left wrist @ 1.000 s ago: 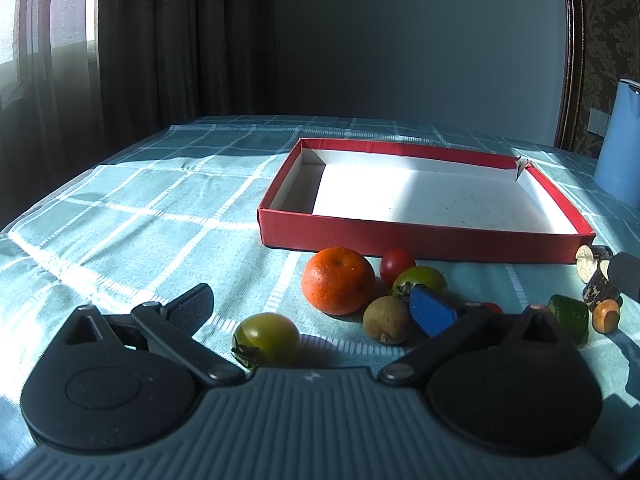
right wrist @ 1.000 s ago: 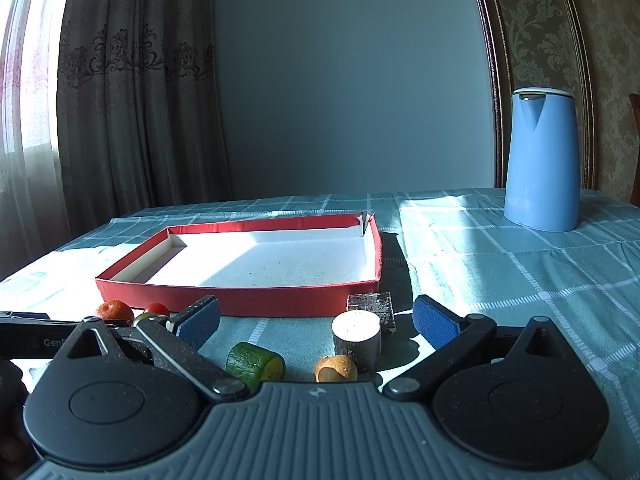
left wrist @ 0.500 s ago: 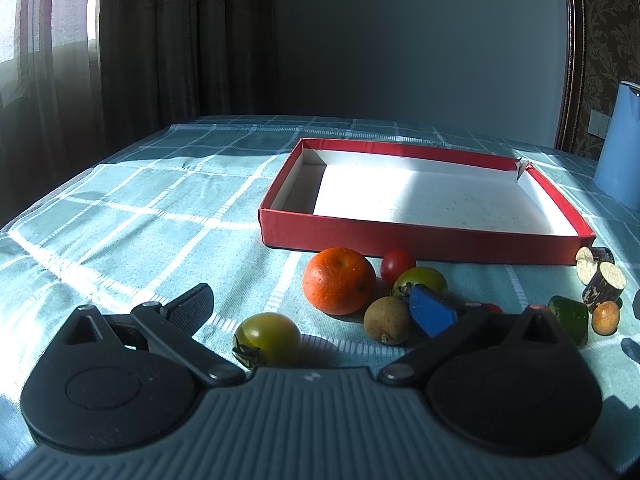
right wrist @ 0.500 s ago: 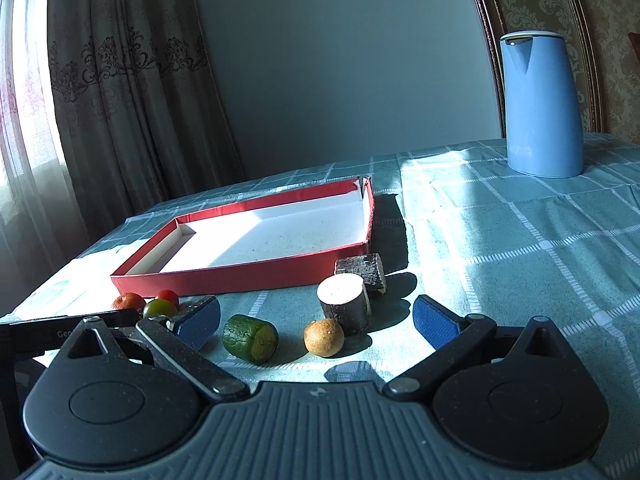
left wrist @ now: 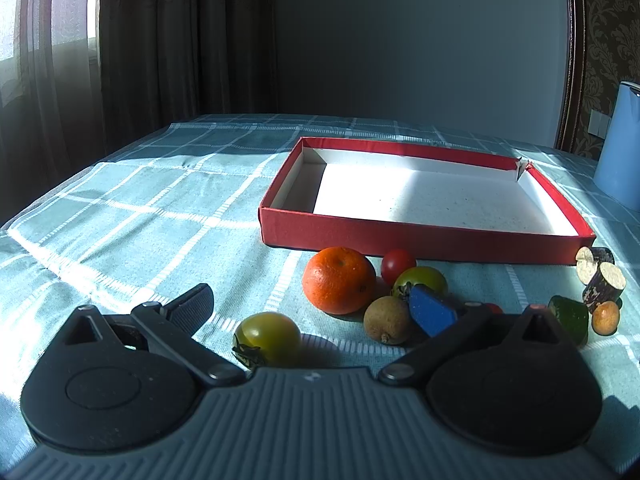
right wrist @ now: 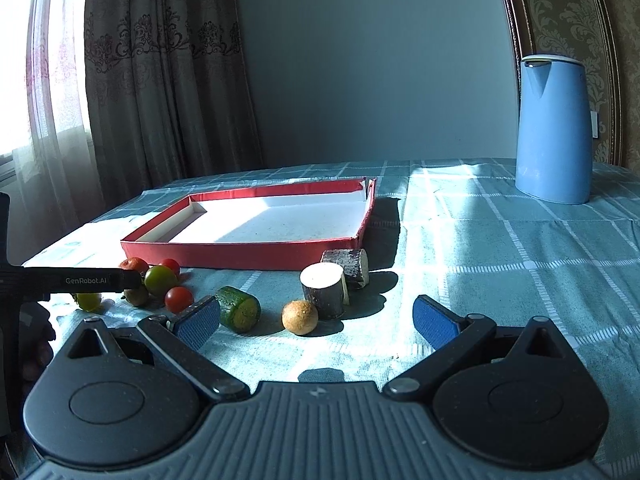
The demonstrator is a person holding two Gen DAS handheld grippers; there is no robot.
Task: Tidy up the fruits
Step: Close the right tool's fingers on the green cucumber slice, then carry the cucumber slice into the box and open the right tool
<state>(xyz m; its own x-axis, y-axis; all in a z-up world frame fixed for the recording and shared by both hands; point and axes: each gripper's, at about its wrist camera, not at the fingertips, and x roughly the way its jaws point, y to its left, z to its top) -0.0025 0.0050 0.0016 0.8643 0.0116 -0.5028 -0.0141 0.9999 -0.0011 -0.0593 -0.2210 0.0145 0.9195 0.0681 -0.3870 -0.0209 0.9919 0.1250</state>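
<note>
1. Since a second ago, the right gripper (right wrist: 316, 318) has been drawn back and raised from the fruit, so that the green cylinder (right wrist: 238, 309) and the small tan ball (right wrist: 300, 317) are now seen further ahead of its fingers; the left gripper (left wrist: 316, 306) is seen in almost the same place as before.
2. Both grippers are held wide open, and nothing is gripped by either.
3. The red tray (left wrist: 420, 240) is set on the checked teal tablecloth (left wrist: 160, 216), its white floor bare.
4. Just in front of the tray's near wall, a cluster is formed by the orange (left wrist: 338, 280), a red cherry tomato (left wrist: 397, 266), a green-yellow tomato (left wrist: 424, 280) and a brown kiwi-like fruit (left wrist: 386, 320); these appear to be touching or nearly so.
5. A second yellow-green tomato (left wrist: 267, 336) is found apart from the cluster, close before the left gripper and between its fingers.
6. Another small red tomato (right wrist: 179, 299) is seen in the right wrist view, near the left finger of the right gripper.
7. Two short wooden logs (right wrist: 325, 290) are placed by the tray's near right corner: one stands upright, and the other lies on its side behind it.
8. The blue kettle (right wrist: 554, 130) is stood well apart, at the far right of the table.
</note>
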